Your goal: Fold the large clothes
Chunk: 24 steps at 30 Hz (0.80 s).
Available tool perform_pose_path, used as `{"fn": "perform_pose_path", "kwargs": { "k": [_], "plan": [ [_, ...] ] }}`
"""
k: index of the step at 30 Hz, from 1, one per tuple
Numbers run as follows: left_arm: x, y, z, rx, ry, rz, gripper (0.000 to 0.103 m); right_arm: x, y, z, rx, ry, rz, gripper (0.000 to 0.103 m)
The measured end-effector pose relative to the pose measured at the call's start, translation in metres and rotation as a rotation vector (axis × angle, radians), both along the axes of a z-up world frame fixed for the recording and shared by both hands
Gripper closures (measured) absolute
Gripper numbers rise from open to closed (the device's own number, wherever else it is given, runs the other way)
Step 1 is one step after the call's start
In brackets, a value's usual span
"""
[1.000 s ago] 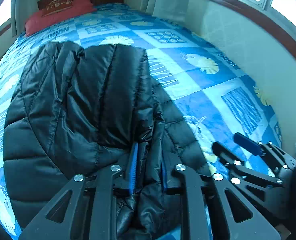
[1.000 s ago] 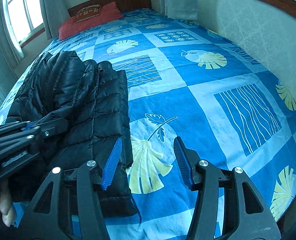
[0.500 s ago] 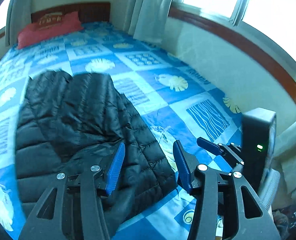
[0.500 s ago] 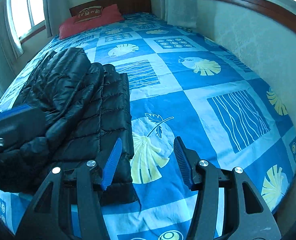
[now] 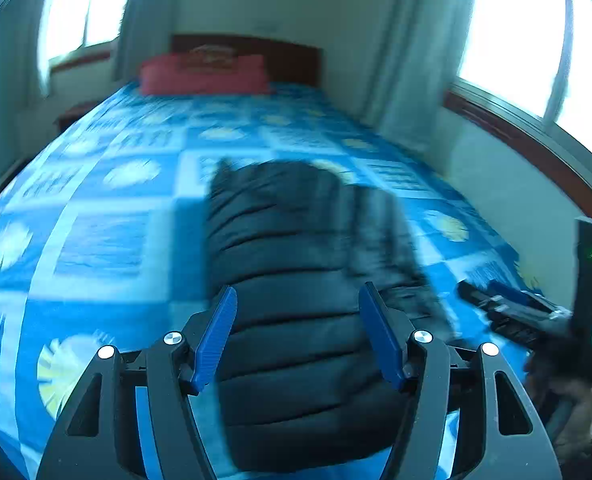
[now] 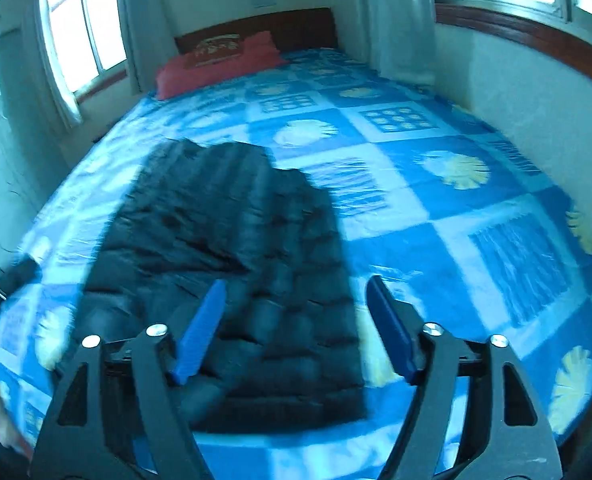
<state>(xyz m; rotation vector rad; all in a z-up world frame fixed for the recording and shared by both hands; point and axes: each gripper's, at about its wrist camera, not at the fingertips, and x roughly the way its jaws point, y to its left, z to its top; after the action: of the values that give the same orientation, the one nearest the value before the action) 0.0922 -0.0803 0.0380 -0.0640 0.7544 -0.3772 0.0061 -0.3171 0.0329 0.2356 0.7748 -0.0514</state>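
Note:
A black quilted puffer jacket [image 5: 296, 280] lies folded lengthwise on the blue patterned bed [image 5: 107, 240]; it also shows in the right wrist view [image 6: 231, 248]. My left gripper [image 5: 298, 340] is open and empty, held above the jacket's near end. My right gripper [image 6: 293, 328] is open and empty, above the jacket's near right edge. The right gripper also appears at the right edge of the left wrist view [image 5: 512, 312]. Both views are motion-blurred.
A red pillow [image 6: 215, 64] lies by the wooden headboard [image 6: 296, 28] at the far end. A wall with a wooden sill [image 6: 536, 80] runs along the bed's right side. Curtained windows [image 6: 79, 40] stand at the left. A dark device with a green light [image 5: 590, 272] is at the right.
My left gripper let go of the jacket, opened and pulled back and up. Both grippers rose away from the bed. The jacket now lies flat and folded.

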Motion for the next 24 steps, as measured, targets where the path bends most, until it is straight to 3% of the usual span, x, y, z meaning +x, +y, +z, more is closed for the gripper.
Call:
{"fn": "perform_pose_path", "kwargs": {
  "k": [3, 7, 8, 9, 10, 13, 17, 24],
  "plan": [
    [0.010, 0.024, -0.021, -0.008, 0.052, 0.065, 0.040, 0.022, 0.015, -0.011, 0.023, 0.047, 0.023, 0.015],
    [0.014, 0.039, -0.044, -0.024, 0.102, 0.086, 0.040, 0.043, 0.024, -0.038, 0.086, 0.157, 0.040, 0.017],
    [0.016, 0.039, -0.049, -0.027, 0.114, 0.085, 0.040, 0.045, 0.023, -0.043, 0.114, 0.161, 0.043, 0.025],
    [0.017, 0.040, -0.051, -0.031, 0.119, 0.082, 0.040, 0.046, 0.024, -0.045, 0.119, 0.172, 0.058, 0.053],
    [0.018, 0.039, -0.053, -0.041, 0.124, 0.074, 0.040, 0.046, 0.024, -0.044, 0.112, 0.170, 0.065, 0.065],
    [0.019, 0.035, -0.051, -0.068, 0.120, 0.042, 0.040, 0.044, 0.011, -0.032, 0.070, 0.113, 0.050, 0.078],
    [0.021, 0.015, -0.046, -0.087, 0.095, -0.027, 0.040, 0.046, -0.019, -0.033, 0.022, 0.104, 0.001, 0.080],
    [0.031, -0.033, -0.080, -0.002, 0.138, -0.121, 0.038, 0.052, -0.069, -0.093, 0.113, 0.136, -0.014, 0.077]
  ]
}}
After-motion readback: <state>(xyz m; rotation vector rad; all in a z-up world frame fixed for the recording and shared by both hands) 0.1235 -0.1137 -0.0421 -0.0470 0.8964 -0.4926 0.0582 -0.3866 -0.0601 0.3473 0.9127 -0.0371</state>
